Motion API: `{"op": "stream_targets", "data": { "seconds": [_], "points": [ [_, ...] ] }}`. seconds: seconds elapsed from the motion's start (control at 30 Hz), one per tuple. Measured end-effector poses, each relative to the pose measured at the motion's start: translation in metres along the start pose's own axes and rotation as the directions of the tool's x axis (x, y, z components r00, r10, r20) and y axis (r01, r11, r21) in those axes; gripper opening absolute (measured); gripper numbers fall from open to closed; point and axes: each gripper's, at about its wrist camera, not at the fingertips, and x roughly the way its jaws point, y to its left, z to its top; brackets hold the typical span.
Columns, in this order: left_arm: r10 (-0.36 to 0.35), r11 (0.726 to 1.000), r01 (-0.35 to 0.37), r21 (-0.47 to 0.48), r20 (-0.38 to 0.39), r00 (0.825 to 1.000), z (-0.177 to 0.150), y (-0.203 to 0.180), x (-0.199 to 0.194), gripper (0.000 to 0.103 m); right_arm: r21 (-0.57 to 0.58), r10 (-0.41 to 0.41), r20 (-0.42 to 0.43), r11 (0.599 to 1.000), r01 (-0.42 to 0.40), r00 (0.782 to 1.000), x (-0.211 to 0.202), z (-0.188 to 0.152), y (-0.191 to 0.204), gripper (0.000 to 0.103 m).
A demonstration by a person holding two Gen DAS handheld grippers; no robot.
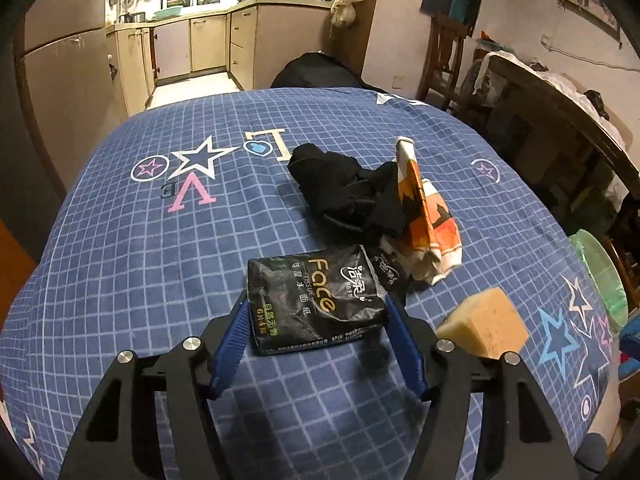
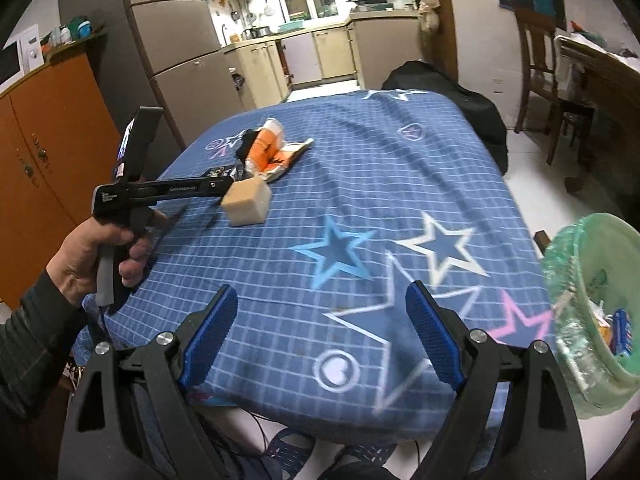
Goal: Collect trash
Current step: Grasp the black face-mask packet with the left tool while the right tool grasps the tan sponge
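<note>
Bin point(image 2: 592, 304) cut off at right edge, contents blurry, left gripper point(image 1: 316, 316) spread wide, tissue pack point(image 1: 316, 304) between its fingers, contact unclear, right gripper point(image 2: 320, 320) spread wide over the table point(image 2: 400, 184), holding nothing.

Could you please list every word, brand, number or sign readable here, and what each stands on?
"Face": gold letters on the black plastic tissue pack between the open left gripper fingers.
"TISSUE": small, beside it.
Chinese characters and white logo on the pack: too small to read reliably.
"L", "V", "E": printed on the blue checked tablecloth.
White print on the left gripper's black body: blurred.

L gripper point(image 1: 316, 320) fingers spread wide, R gripper point(image 2: 320, 332) wide too, L hand point(image 2: 94, 256) clutching handle
</note>
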Motion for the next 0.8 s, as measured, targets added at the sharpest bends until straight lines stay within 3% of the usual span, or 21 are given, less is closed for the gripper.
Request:
{"op": "stream_targets", "data": {
  "seconds": [0.23, 0.47, 0.8],
  "points": [
    [0.020, 0.994, -0.017, -0.106, 0.029, 0.999, -0.019, 0.021, -0.021, 0.062, -0.036, 0.043, -0.005, 0.998, -0.043, 0.999, 0.025, 0.018, 0.027, 0.083],
    [0.103, 0.982, -0.094, -0.165, 0.044, 0.994, -0.044, 0.045, -0.046, 0.062, -0.103, 0.069, -0.018, 0.992, -0.071, 0.997, 0.063, 0.045, 0.065, 0.083],
    [0.120, 0.978, -0.111, -0.177, 0.043, 0.992, -0.045, 0.045, -0.048, 0.062, -0.126, -0.042, -0.094, 0.992, 0.030, 0.995, 0.131, 0.076, 0.083, 0.069]
  ]
}}
